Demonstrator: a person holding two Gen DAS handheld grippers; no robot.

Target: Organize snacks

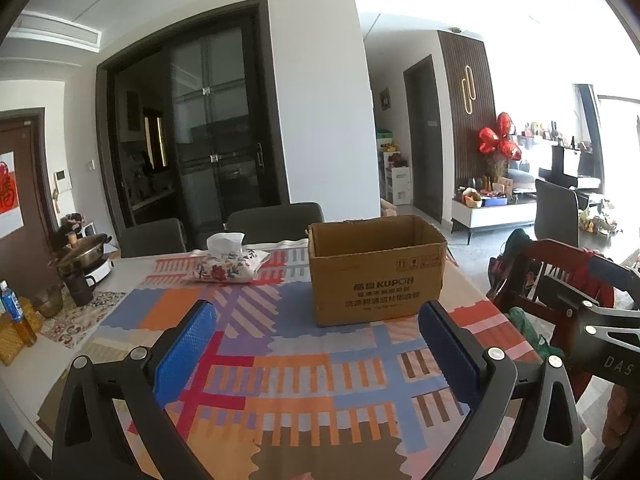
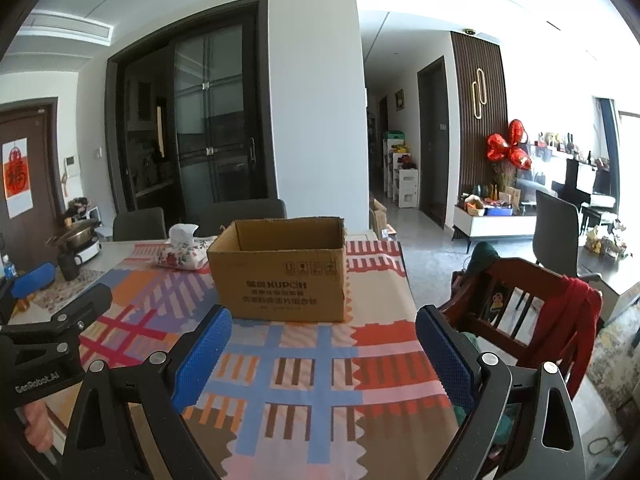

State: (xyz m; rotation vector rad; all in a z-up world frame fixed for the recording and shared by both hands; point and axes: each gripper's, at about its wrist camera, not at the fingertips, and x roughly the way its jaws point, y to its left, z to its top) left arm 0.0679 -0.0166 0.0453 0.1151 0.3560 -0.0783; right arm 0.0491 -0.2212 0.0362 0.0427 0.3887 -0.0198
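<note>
1. Cardboard box [image 1: 376,270] stands open on the patterned cloth [image 1: 280,380]; contents hidden.
2. Left gripper [image 1: 316,344] and right gripper [image 2: 324,350], before the box: both released, empty.
3. No snacks visible; organizing apparently not begun.

Matt cardboard box [image 1: 378,270]; woven cloth tablecloth [image 1: 280,380]; textured claw pads [image 1: 184,354].

Both wrist cameras looked forward, low over the patterned tablecloth [image 1: 280,364], toward the open cardboard box [image 1: 376,268]. The right view sat farther right and nearer. Both shared the box, the tissue pack [image 2: 182,254] and the dark glass doors [image 2: 212,120].
</note>
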